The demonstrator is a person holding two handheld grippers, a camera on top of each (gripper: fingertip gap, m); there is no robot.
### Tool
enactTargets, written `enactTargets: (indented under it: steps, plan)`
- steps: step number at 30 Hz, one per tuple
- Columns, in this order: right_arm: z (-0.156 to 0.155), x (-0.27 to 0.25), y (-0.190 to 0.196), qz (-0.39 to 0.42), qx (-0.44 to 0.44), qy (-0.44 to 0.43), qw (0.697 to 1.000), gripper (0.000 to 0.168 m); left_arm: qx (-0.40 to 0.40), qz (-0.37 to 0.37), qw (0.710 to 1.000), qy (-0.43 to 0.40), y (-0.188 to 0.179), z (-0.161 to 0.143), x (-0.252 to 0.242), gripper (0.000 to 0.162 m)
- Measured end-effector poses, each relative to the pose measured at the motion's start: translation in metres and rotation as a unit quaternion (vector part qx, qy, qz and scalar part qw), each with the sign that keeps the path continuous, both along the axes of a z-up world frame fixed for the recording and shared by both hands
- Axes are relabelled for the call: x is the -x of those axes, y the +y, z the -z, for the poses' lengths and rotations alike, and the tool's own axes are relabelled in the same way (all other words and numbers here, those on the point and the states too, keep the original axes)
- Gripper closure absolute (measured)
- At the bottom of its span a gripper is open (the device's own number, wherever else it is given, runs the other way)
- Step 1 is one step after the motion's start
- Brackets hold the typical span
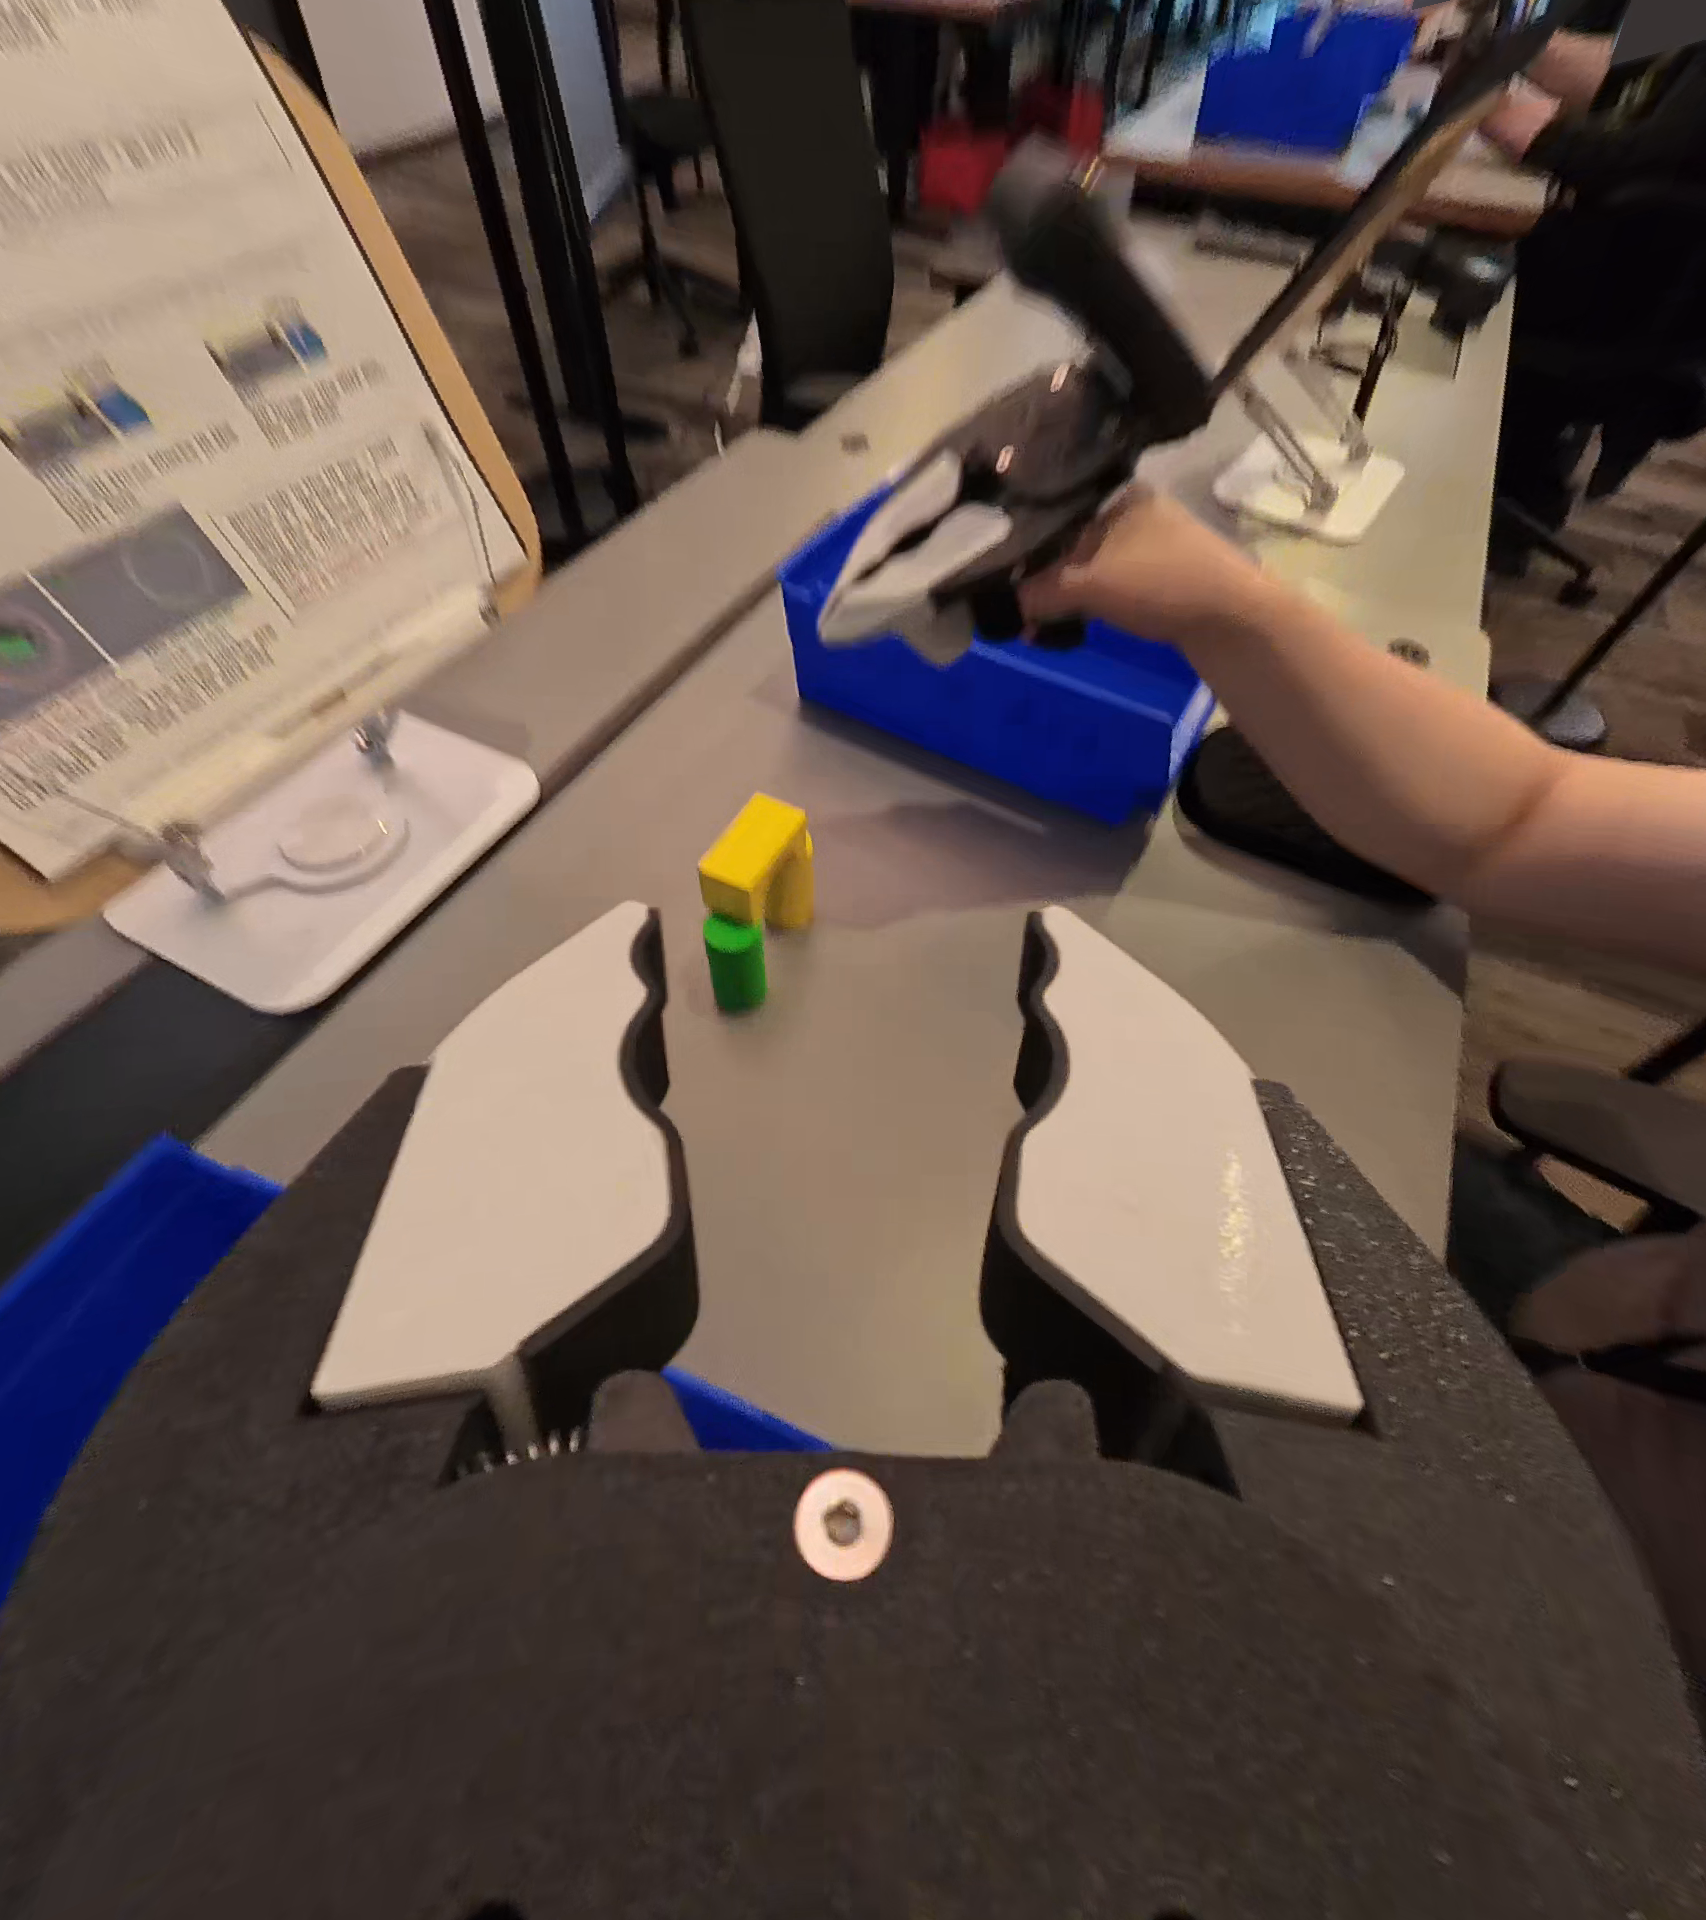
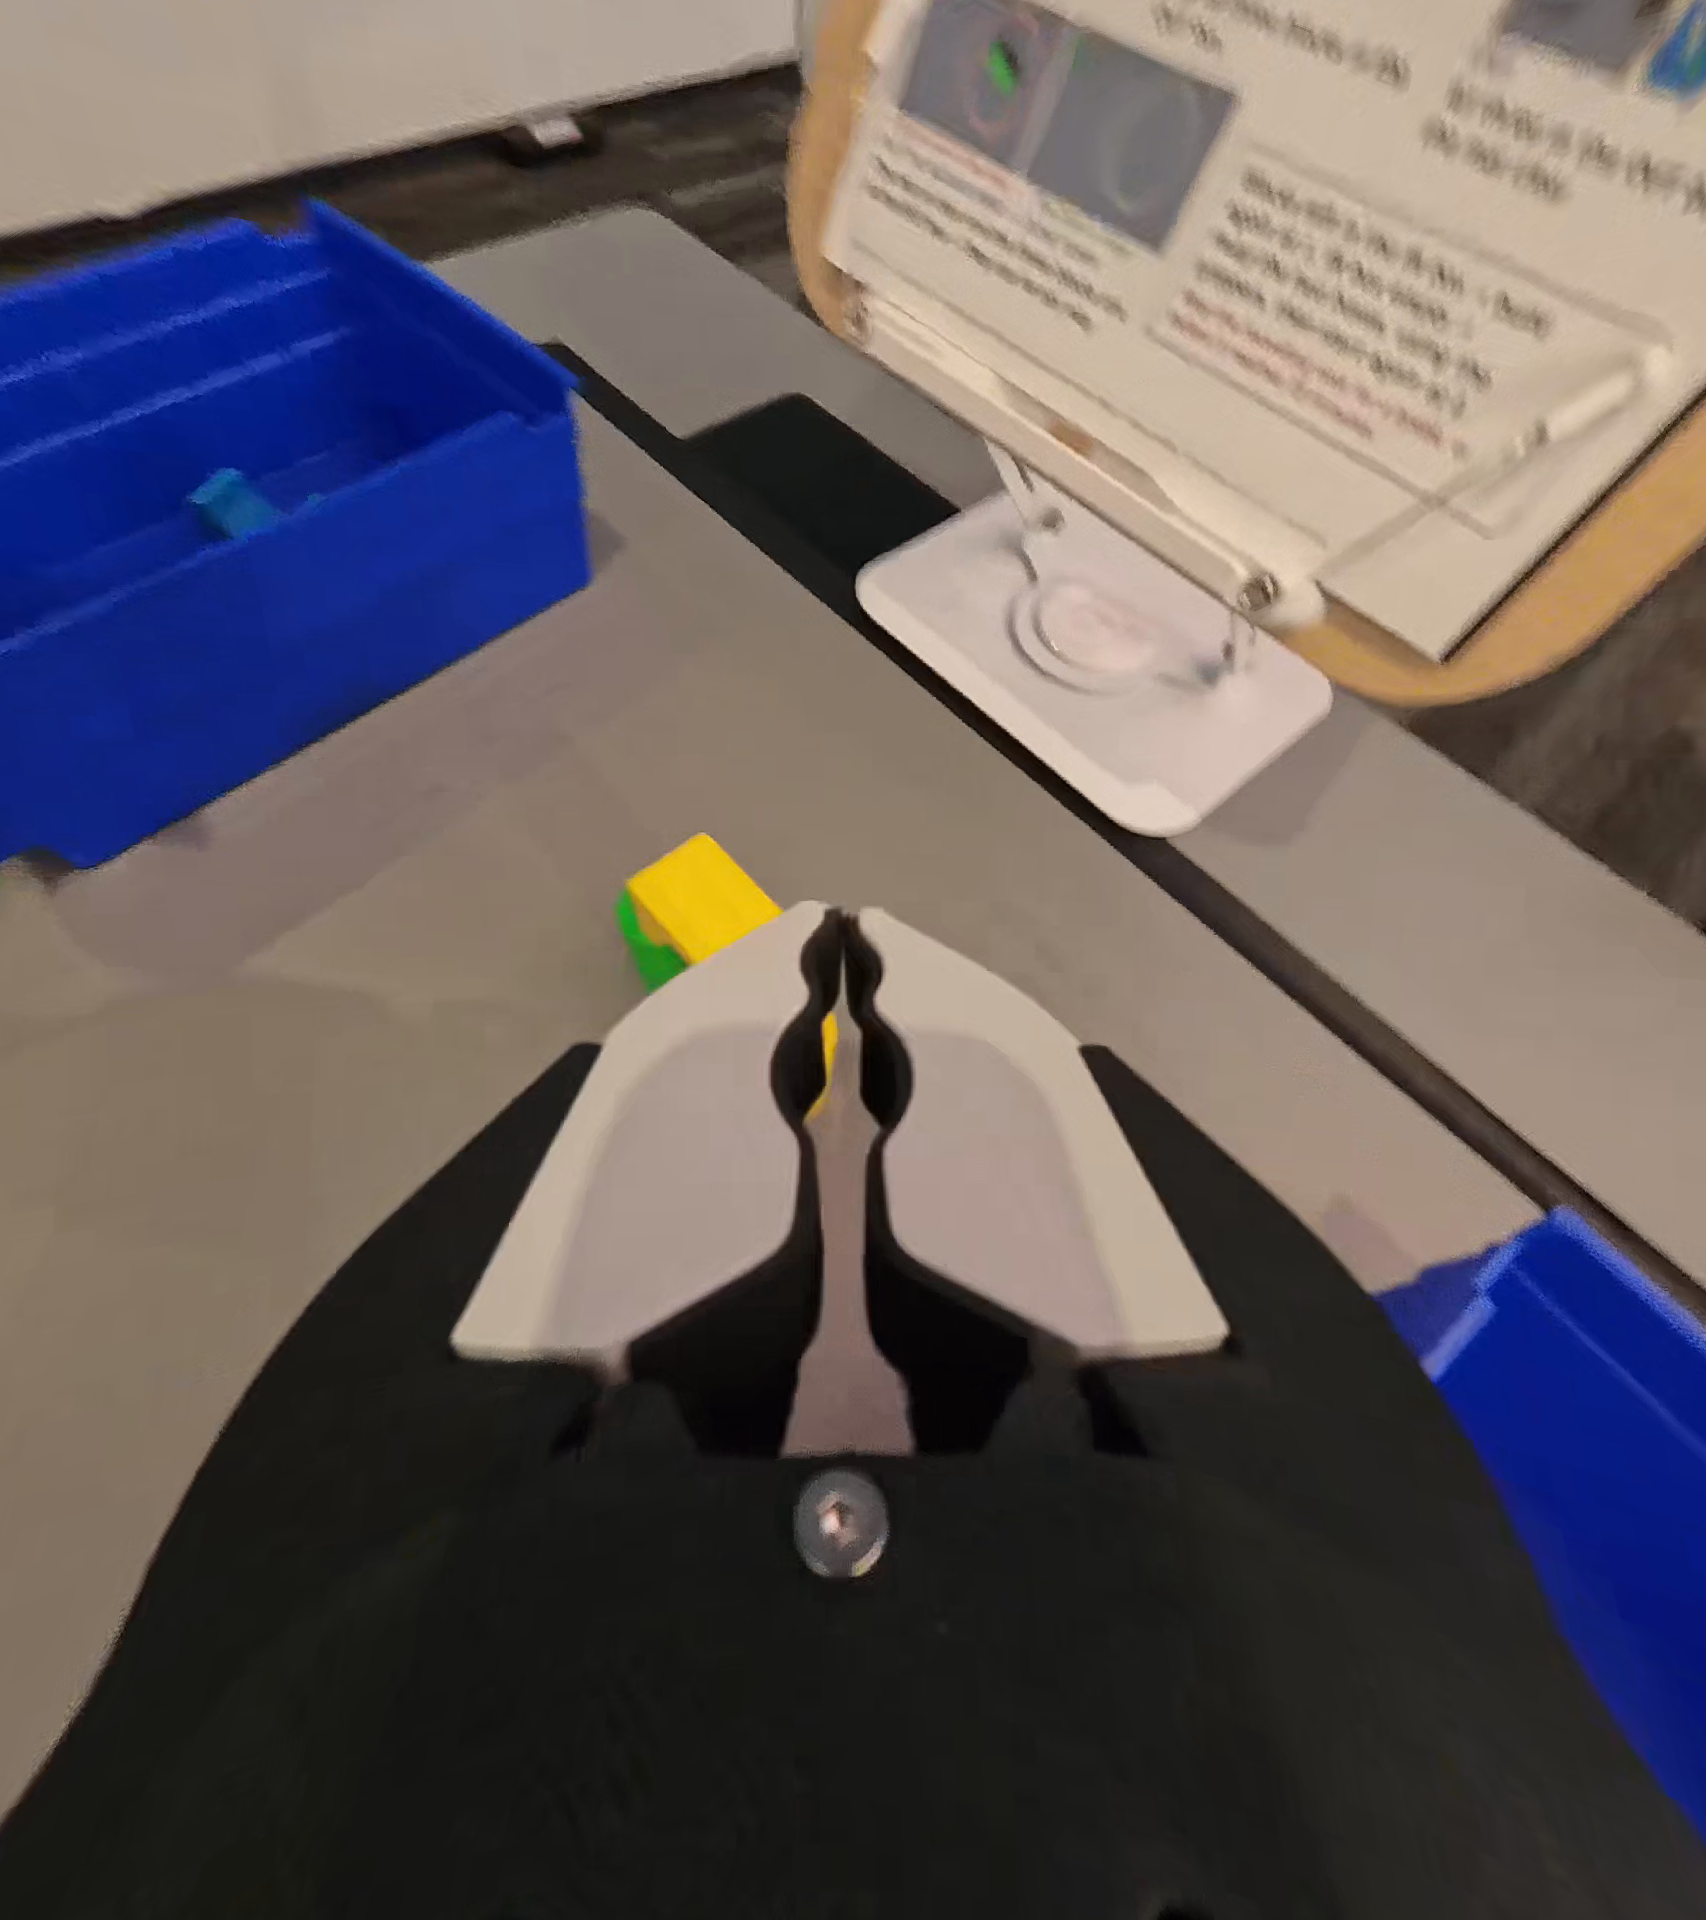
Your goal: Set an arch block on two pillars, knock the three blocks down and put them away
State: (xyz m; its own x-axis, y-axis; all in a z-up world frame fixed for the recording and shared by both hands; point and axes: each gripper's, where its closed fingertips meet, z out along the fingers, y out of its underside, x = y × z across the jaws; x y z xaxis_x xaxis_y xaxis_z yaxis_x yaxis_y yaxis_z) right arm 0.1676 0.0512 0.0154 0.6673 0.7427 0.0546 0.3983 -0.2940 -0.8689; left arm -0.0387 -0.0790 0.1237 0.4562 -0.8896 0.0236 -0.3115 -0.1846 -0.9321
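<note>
A yellow arch block (image 1: 753, 854) sits on an upright green cylinder (image 1: 735, 966) and a yellow pillar (image 1: 795, 883) on the grey table (image 1: 859, 1143). My left gripper (image 1: 844, 930) is open and empty, a little short of the stack. My right gripper (image 1: 864, 597) is held up in a hand above the far blue bin (image 1: 984, 707), fingers together. In the right wrist view the right gripper (image 2: 844, 920) is shut and empty, and its fingers hide part of the arch (image 2: 698, 899) and green cylinder (image 2: 646, 951).
A second blue bin (image 2: 205, 582) holding a light blue block (image 2: 225, 504) stands beyond the stack, and shows at the lower left of the left wrist view (image 1: 49, 1351). A page holder on a white base (image 1: 309, 852) stands at the table's edge. A person's forearm (image 1: 1400, 758) reaches across from the right. Tip to tip, the grippers are about 25 cm apart. The left gripper is farther from the arch (image 2: 698, 899), some 25 cm, than the right, some 11 cm. My left wrist view (image 1: 742, 850) looks at it from another angle.
</note>
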Motion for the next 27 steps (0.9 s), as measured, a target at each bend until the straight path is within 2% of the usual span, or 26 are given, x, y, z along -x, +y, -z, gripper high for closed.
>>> enactTargets:
  steps: [3,6,10,13,17,22,25,27]
  plan:
    - [0.04,-0.019,0.029,0.06,0.114,-0.06,0.99,0.167,-0.057,-0.006,0.997,-0.054,-0.005,-0.019,0.002,0.089]
    - [0.083,-0.035,0.054,0.104,0.217,-0.12,0.963,0.167,-0.107,-0.042,0.991,-0.07,-0.002,-0.028,0.008,0.101]
    - [0.131,-0.04,0.054,0.116,0.323,-0.177,0.922,0.167,-0.098,-0.038,0.993,-0.062,-0.006,-0.025,0.007,0.102]
    - [0.144,-0.014,0.041,0.085,0.359,-0.166,0.914,0.167,-0.099,-0.034,0.993,-0.052,-0.007,-0.023,0.004,0.101]
    - [0.145,0.056,0.009,-0.027,0.339,-0.181,0.923,0.167,-0.1,-0.025,0.994,-0.033,-0.01,-0.019,0.0,0.1]
    - [0.126,0.107,-0.009,-0.093,0.209,-0.256,0.939,0.167,-0.093,-0.018,0.995,-0.026,-0.014,-0.016,0.001,0.1]
    - [0.097,0.118,-0.014,-0.116,0.132,-0.222,0.959,0.167,-0.086,-0.02,0.996,-0.032,-0.016,-0.017,0.005,0.1]
    - [0.083,0.117,-0.025,-0.137,0.081,-0.192,0.968,0.154,-0.087,-0.02,0.995,-0.038,-0.017,-0.019,0.008,0.1]
